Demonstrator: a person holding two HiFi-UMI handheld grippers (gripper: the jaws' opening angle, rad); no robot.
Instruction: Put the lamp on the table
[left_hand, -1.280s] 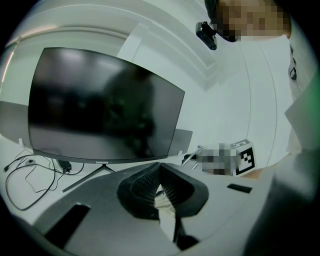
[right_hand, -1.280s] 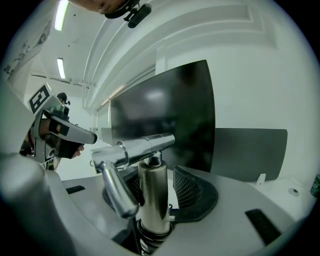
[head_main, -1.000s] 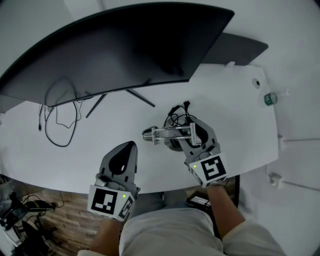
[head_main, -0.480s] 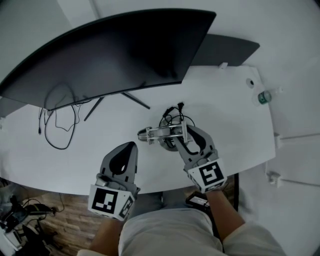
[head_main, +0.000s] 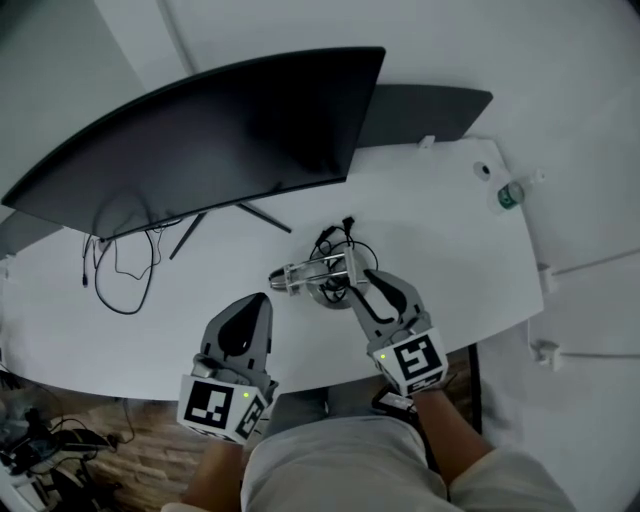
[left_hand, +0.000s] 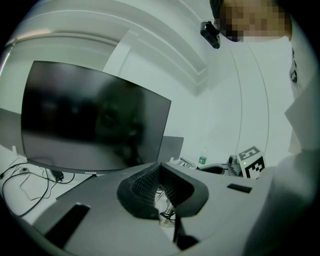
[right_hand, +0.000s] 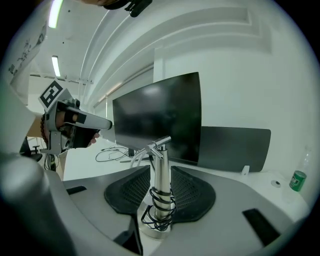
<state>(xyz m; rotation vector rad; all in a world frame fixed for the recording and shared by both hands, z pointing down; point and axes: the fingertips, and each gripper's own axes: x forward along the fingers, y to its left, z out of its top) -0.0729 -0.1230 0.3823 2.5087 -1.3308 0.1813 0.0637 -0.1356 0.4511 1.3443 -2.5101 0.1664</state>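
Observation:
The silver lamp (head_main: 312, 272) stands upright on the white table (head_main: 450, 230), with a black cord wound round its post and its thin arm reaching left. In the right gripper view the lamp (right_hand: 160, 175) stands between the far ends of the pads, with a gap on each side. My right gripper (head_main: 360, 282) (right_hand: 160, 170) is open; its jaws have just been closing a little around the post without touching it. My left gripper (head_main: 255, 300) (left_hand: 160, 166) hovers at the table's near edge, left of the lamp, shut with nothing in it.
A wide curved monitor (head_main: 220, 130) on thin legs fills the back left of the table, with a dark flat panel (head_main: 425, 105) behind its right end. Loose black cables (head_main: 120, 250) lie at the left. A small green-labelled bottle (head_main: 508, 195) stands by the right edge.
My right gripper has drawn back toward the near edge, so the lamp's base now sits at its fingertips instead of deep between them. The left gripper has hardly shifted.

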